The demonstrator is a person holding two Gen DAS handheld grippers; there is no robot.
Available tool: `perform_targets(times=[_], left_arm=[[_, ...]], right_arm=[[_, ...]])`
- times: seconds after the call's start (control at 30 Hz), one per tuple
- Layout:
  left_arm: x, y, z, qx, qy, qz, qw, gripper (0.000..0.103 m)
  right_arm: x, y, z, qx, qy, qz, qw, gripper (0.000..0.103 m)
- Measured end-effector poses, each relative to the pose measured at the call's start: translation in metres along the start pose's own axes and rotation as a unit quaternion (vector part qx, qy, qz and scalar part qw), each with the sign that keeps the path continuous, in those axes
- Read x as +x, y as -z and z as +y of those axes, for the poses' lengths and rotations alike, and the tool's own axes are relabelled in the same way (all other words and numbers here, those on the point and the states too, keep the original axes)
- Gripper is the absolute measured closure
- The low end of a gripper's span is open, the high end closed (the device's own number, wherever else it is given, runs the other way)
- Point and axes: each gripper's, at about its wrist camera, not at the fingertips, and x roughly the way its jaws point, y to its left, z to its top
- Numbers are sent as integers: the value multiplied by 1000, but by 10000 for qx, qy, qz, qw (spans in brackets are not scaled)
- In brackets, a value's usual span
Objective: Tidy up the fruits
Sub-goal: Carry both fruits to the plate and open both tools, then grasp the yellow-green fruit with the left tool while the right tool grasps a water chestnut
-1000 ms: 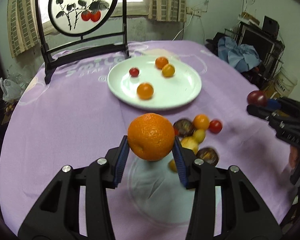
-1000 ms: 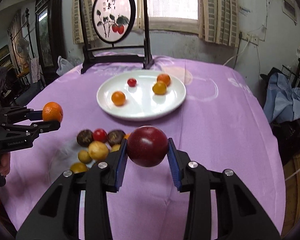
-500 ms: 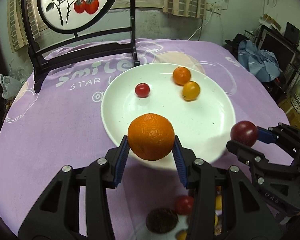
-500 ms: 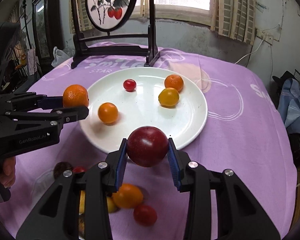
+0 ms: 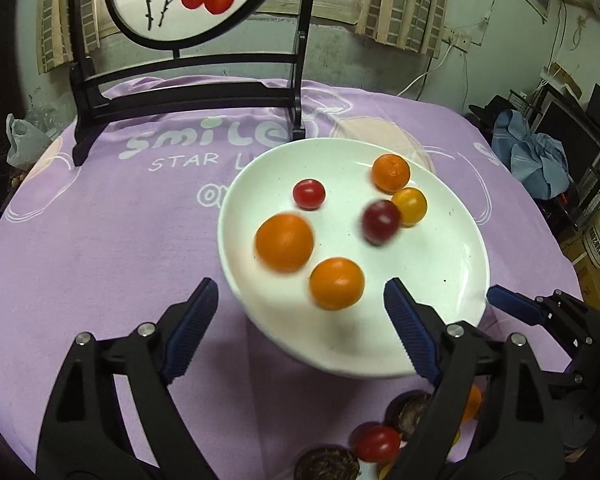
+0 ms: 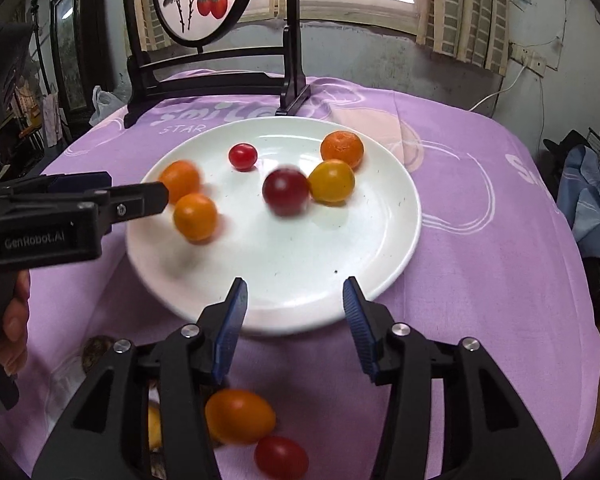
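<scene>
Left hand-held gripper (image 5: 296, 308) is spread wide with nothing between its blue pads, hanging just over the near edge of the white plate (image 5: 452, 264). Same deal with the right hand-held gripper (image 6: 294, 308): jaws apart, empty, parked at the plate's near rim.

Fruit-wise, the plate's got six pieces on it. The big orange (image 5: 284, 242) sits near the left side and looks smeared, and so does the dark red plum (image 5: 381, 222) in the middle, so I'd guess both are rolling right now. Around them there's a smaller orange fruit (image 5: 336, 283), a cherry tomato (image 5: 309, 194), a mandarin (image 5: 391, 173) at the back and a yellow tomato (image 5: 409, 206) right beside the plum.

More fruit is waiting on the purple-clothed counter (image 5: 100, 240) below the grippers: an orange tomato (image 6: 240, 422), a red tomato (image 6: 281, 458) and a couple of dark ones half hidden behind the fingers.

What worries me: the plate is shallow and those two blurry ones aren't settled. The big orange is close to the rim, so it could hop off onto the cloth, and the plum could knock the yellow tomato around. Also, swinging back down for the leftovers with jaws that wide could clip the plate edge or scatter the little pile.
</scene>
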Motion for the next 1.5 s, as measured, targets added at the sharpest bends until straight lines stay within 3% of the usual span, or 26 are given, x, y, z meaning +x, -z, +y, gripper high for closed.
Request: perform_targets(times=[0.1,0.6,0.97,1.2,1.23,1.3,1.33,1.37,1.43,1.5], left_arm=[[-14,9,1,7,55,-37,10000,16],[-88,103,-18,365,316,-16,9988,14],[-90,159,-41,667,331,348,9966,14],[-78,171,-54,885,401,539,9938,15],[-75,172,-55,894,414,558,9936,16],[-70,173,-56,907,433,611,9931,29],[-66,173,-55,887,497,696,9924,45],[-63,173,-54,833,669,775,9912,54],[-64,172,-53,777,779,693,9915,62],[-64,172,-53,833,758,697,9912,62]], right_arm=[[-16,14,-1,35,-44,-25,10000,47],[-84,96,-5,399,-83,-77,9991,40],[-98,135,2,556,-64,23,9984,40],[-101,142,-1,608,-25,28,9981,40],[-100,142,-2,622,-33,32,9981,40],[-100,143,-3,623,-58,36,9980,40],[-99,143,-3,610,-73,38,9981,40],[-99,144,-2,593,-84,42,9982,40],[-100,144,2,522,-118,53,9986,40],[-99,144,6,416,-140,77,9990,40]])
